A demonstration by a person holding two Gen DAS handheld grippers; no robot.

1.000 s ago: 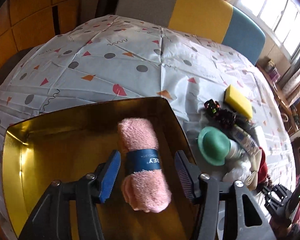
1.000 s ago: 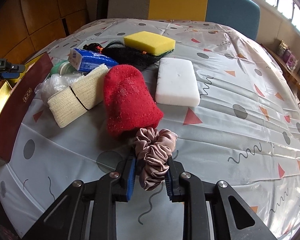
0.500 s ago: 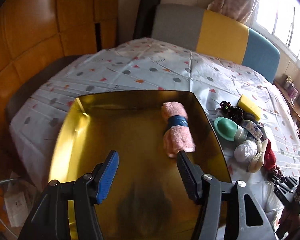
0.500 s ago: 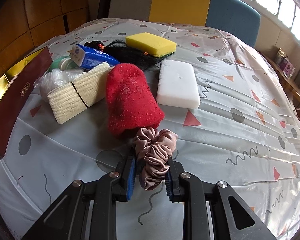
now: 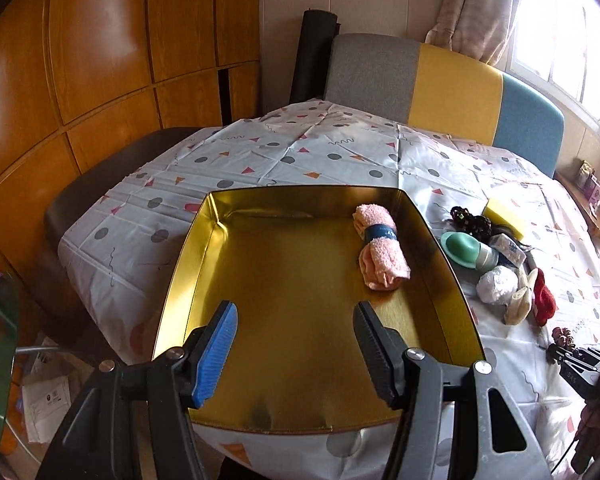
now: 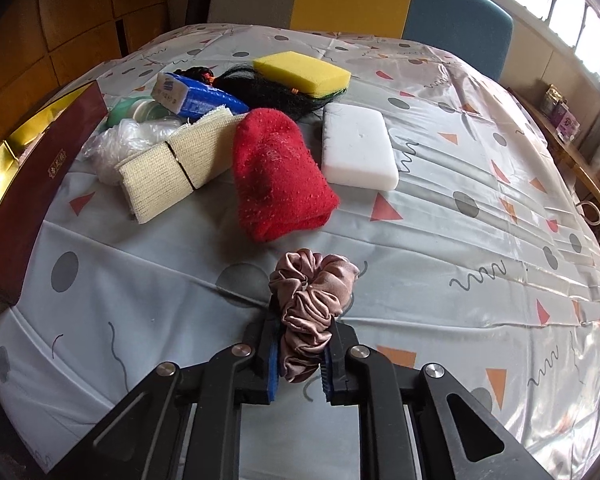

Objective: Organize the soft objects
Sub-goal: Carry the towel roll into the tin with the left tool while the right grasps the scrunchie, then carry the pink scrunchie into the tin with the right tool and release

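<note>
A rolled pink towel [image 5: 381,247] with a blue band lies in the gold tin box [image 5: 204,240], near its right wall. My left gripper [image 5: 294,344] is open and empty, high above the box's near side. My right gripper [image 6: 300,354] is shut on a dusty-pink satin scrunchie [image 6: 310,304] and holds it just above the tablecloth. Beyond it lie a red knit sock [image 6: 278,178], a beige folded cloth [image 6: 172,168], a white foam block [image 6: 358,146] and a yellow sponge [image 6: 302,72].
A blue tissue pack [image 6: 192,94], black hair net [image 6: 276,90], green-capped bottle [image 5: 466,250] and crumpled plastic bag [image 5: 498,286] lie between the box and the sponge. The box's dark red outer wall [image 6: 32,188] stands at the right view's left. A chair [image 5: 420,84] backs the table.
My left gripper has pulled back and up from the towel, which stays in the box. My right gripper has lifted the scrunchie slightly away from the red sock.
</note>
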